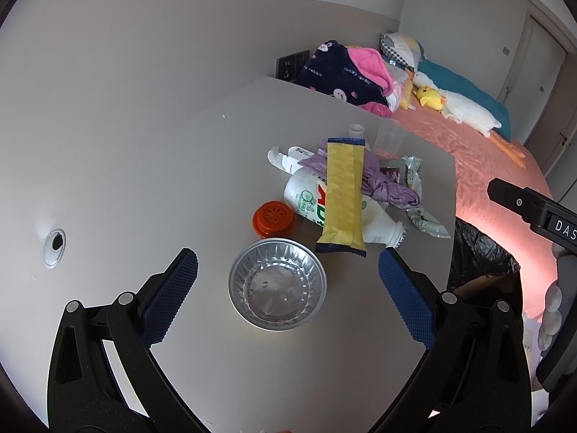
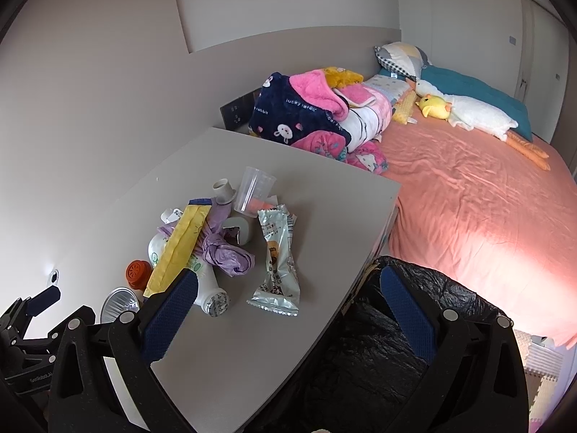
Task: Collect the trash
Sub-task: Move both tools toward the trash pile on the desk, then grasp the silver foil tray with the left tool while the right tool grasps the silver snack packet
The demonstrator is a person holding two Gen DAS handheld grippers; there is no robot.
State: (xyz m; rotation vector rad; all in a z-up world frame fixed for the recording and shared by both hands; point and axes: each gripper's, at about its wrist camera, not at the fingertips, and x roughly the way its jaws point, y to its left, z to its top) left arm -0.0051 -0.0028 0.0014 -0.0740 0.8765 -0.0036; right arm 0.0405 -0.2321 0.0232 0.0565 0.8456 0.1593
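A heap of trash lies on the grey table: a foil bowl, an orange cap, a yellow wrapper across a white bottle, a crumpled purple bag, a silver snack packet and a clear cup. My left gripper is open and empty, its fingers either side of the foil bowl, just above it. My right gripper is open and empty over the table's right edge, near the snack packet. A bin lined with a black bag stands beside the table.
A bed with a pink sheet lies to the right, with folded blankets and a goose plush. A cable hole sits at the table's left. The wall runs along the table's far side.
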